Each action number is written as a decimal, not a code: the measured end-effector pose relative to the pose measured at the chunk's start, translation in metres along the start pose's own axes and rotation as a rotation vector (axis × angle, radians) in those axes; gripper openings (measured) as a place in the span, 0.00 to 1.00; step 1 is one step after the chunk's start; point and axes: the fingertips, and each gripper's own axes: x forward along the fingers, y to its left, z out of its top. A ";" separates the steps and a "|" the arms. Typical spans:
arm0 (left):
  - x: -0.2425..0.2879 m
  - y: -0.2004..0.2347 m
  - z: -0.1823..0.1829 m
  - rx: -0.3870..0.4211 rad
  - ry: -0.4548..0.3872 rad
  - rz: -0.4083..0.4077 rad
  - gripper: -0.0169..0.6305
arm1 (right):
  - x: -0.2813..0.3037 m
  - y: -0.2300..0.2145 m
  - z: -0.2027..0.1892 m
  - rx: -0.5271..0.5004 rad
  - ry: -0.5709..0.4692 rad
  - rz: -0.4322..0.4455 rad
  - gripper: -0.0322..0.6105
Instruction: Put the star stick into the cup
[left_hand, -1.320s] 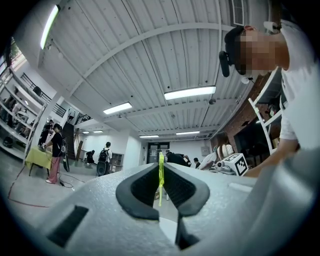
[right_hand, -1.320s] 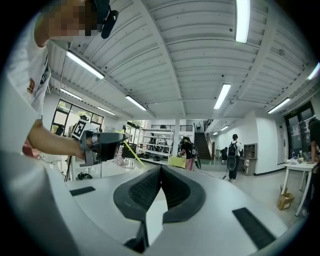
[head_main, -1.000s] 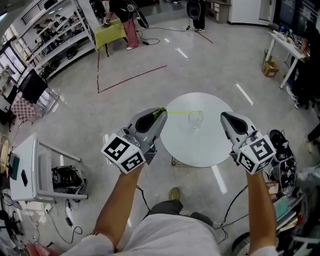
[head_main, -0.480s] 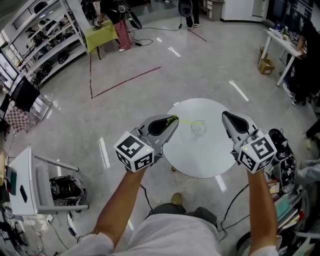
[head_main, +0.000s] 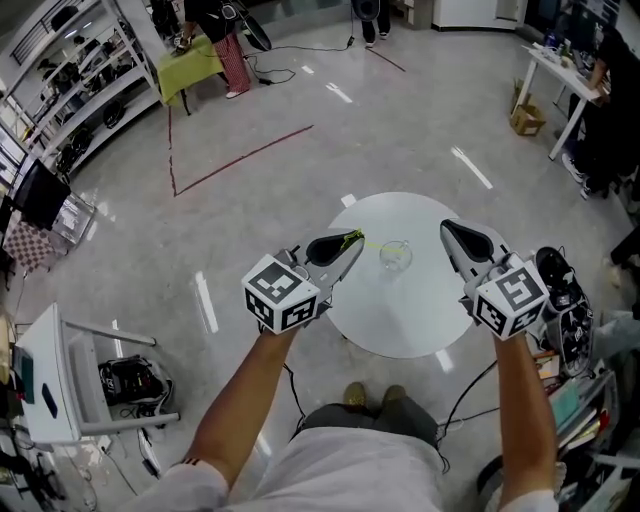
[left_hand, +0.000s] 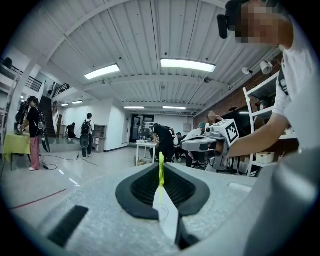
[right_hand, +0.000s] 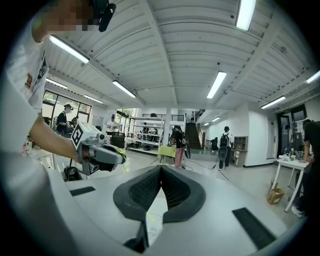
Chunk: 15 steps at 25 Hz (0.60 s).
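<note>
1. Step in hand, as judged: delivery of the star stick (head_main: 368, 241) to the cup (head_main: 395, 256). Insertion is not yet seen to be done.
2. The cup is noted as a clear stemmed glass, upright on the round white table (head_main: 400, 320), between the two grippers in the head view.
3. The stick is noted as thin and yellow-green, lying close to level, with its free end aimed at the rim of the cup. Whether the tip is over the rim or just short of it cannot be told. The star itself cannot be made out.
4. For a clean insertion, the free end should be raised above the rim first and then tipped down into the bowl, so that the glass is not pushed sideways. A stemmed glass is judged easy to topple.
5. The grip should be let go only once the lower end is resting inside, or the light stick may slide off the rim.
6. Left gripper (head_main: 343, 245): the jaws are clamped on the near end of the stick. In the left gripper view the stick is seen standing in the seam between the pads.
7. Right gripper (head_main: 455, 235): the jaws are pressed together with nothing between them. It is held over the table's right side, apart from the cup, and could be used to steady the stem if needed.
</note>
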 end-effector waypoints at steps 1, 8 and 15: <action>0.004 0.001 -0.004 -0.002 0.012 -0.002 0.07 | 0.002 -0.003 -0.003 0.000 0.009 0.000 0.07; 0.033 0.007 -0.032 -0.029 0.093 0.005 0.07 | 0.009 -0.019 -0.024 0.011 0.054 0.018 0.07; 0.050 0.011 -0.057 -0.058 0.164 0.025 0.07 | 0.018 -0.030 -0.039 0.015 0.085 0.048 0.07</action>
